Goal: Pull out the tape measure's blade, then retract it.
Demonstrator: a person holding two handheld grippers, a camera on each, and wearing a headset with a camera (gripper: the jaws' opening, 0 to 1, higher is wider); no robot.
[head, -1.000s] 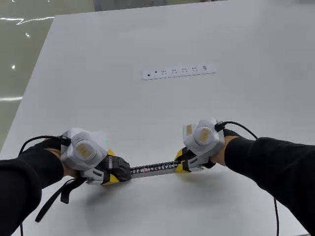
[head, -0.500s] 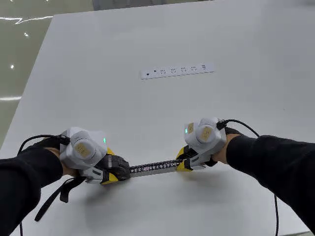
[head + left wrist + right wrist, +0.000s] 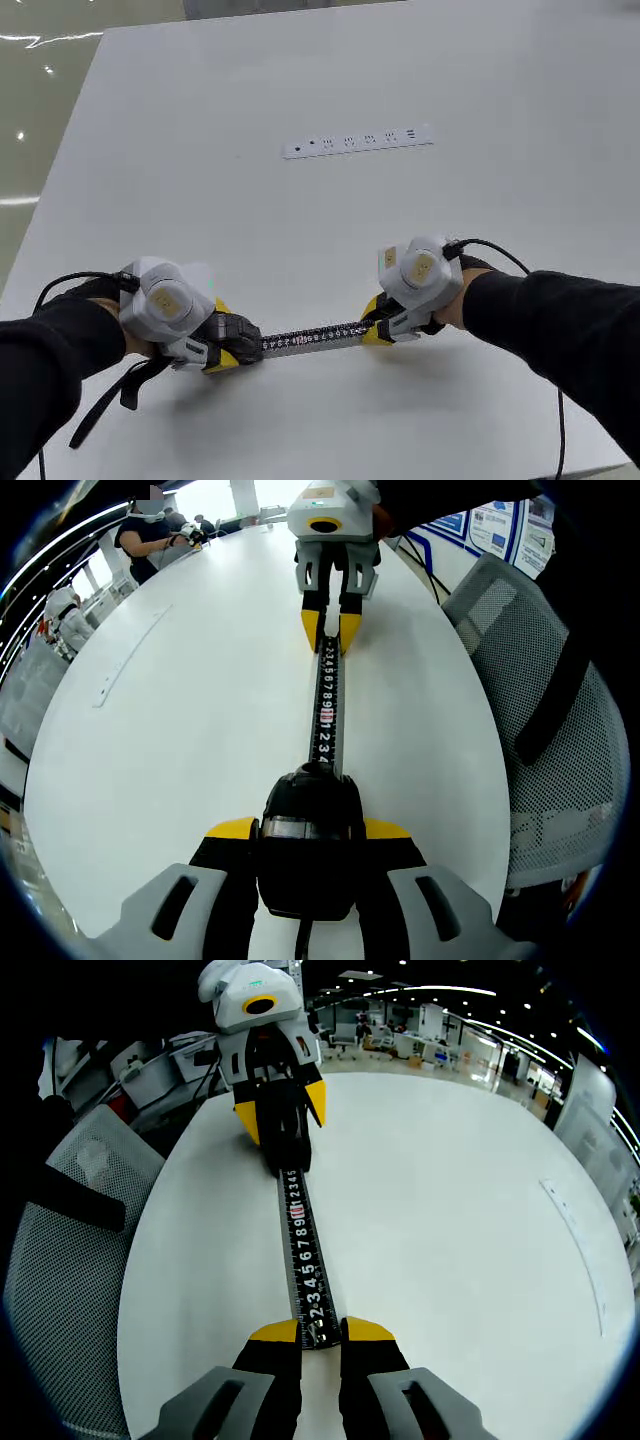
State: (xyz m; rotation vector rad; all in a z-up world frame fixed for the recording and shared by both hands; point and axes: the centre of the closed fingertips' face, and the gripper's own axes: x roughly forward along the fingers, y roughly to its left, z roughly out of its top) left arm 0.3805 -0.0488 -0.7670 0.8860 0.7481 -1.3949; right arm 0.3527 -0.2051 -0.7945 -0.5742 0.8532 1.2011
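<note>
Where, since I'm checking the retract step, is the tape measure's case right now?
In the head view the tape measure's case sits at lower left on the white table, clamped in the left claw, its blade stretched to the right claw.

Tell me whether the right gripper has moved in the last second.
Yes, slightly. Against the power strip, the right gripper has shifted rightward, away from the tape measure case, showing a little more blade.

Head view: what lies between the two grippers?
In the head view, the tape measure's numbered blade spans the gap, from the case in the left gripper to the right gripper.
</note>
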